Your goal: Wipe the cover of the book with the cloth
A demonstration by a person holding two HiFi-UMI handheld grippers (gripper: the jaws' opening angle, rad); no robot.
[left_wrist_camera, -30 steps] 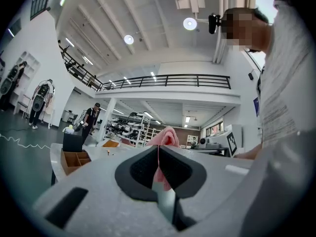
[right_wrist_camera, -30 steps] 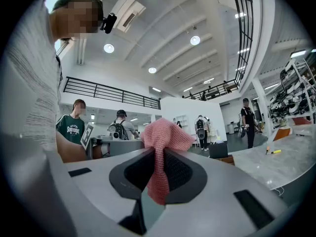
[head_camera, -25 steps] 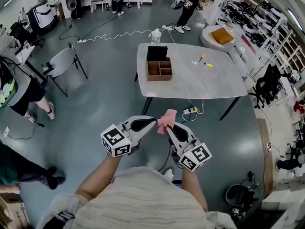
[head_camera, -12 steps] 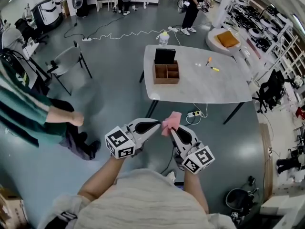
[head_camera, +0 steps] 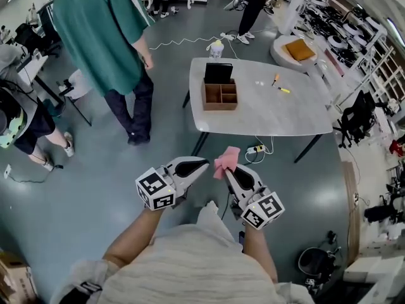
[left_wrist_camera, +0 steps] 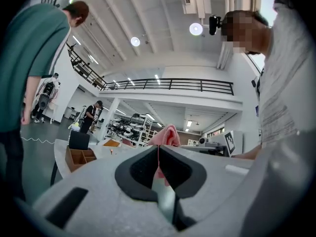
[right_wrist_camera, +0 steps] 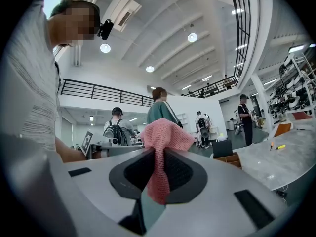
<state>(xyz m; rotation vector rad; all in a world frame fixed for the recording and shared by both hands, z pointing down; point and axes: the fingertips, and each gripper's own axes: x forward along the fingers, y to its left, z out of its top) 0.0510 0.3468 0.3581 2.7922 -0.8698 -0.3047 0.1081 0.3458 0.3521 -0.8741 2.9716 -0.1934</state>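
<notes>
A person in a green shirt has walked from the left to stand by the table; the grippers have hardly shifted. In the head view both forearms reach forward over the floor, short of the table's near edge, with the left gripper and right gripper angled tip to tip. The left gripper view shows its jaws pressed together, the pink cloth just beyond. The right gripper view shows its jaws pinching the cloth, which bunches above them.
</notes>
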